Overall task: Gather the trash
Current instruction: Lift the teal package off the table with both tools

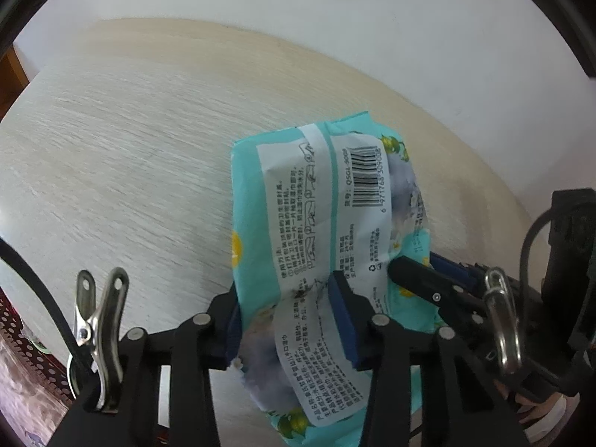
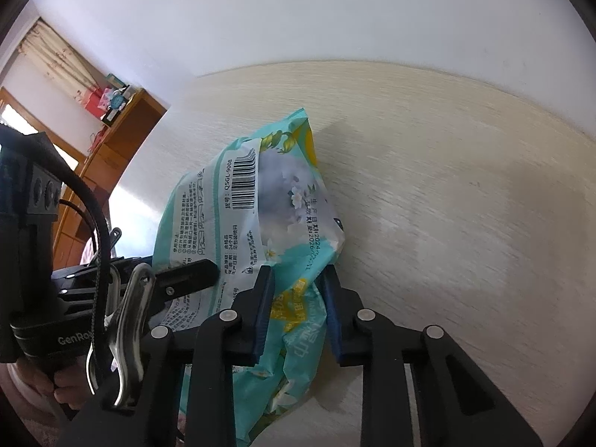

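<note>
A crumpled teal wet-wipes pack (image 1: pixel 298 201) with a white printed label and a barcode stands over the pale wooden table (image 1: pixel 111 149). My left gripper (image 1: pixel 287 327) is shut on the pack's lower part, its blue pads pressing in from both sides. My right gripper (image 2: pixel 296 313) pinches the same pack (image 2: pixel 260 201) at its lower right edge. In the left wrist view, a black finger (image 1: pixel 421 279) of the right gripper reaches in from the right onto the pack's corner. A finger (image 2: pixel 193 273) of the left gripper shows at the left in the right wrist view.
A white wall (image 2: pixel 298 18) runs behind the table (image 2: pixel 447 186). A wooden cabinet (image 2: pixel 108 149) with boxes (image 2: pixel 111 100) on top stands far left, beside a curtain (image 2: pixel 56 59). A hand (image 2: pixel 41 383) holds the left gripper's body.
</note>
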The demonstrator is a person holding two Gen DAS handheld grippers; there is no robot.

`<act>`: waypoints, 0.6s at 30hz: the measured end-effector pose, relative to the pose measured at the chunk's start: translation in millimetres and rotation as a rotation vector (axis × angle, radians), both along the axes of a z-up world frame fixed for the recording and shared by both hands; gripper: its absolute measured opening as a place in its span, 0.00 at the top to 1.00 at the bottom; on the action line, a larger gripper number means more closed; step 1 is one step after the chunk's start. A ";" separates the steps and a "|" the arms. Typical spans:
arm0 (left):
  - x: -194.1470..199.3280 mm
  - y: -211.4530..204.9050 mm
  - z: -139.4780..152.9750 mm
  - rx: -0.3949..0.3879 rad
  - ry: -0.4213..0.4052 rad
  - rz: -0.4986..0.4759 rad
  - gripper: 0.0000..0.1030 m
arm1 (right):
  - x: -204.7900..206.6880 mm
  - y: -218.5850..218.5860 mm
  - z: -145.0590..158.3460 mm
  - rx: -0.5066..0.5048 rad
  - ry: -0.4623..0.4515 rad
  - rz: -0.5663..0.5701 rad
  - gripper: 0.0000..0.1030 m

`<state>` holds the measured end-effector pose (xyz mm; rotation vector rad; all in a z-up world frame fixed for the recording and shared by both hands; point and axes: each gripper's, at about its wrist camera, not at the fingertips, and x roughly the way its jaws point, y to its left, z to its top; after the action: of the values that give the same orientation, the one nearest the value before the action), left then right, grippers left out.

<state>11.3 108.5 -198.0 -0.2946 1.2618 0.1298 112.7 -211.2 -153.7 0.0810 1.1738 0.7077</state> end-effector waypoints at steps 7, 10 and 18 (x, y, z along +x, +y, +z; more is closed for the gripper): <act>-9.6 18.0 8.8 0.000 -0.021 0.016 0.60 | -7.6 5.4 9.2 0.003 -0.026 0.020 0.74; -16.7 24.1 13.4 0.005 -0.031 0.026 0.60 | -10.0 10.6 12.4 0.002 -0.037 0.032 0.74; -39.2 25.4 17.1 0.011 -0.052 0.034 0.60 | -16.8 17.0 15.8 0.006 -0.061 0.052 0.74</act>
<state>-27.9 133.9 -180.9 -0.3079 1.2041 0.1572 95.9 -194.3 -137.9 0.0338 1.1189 0.7548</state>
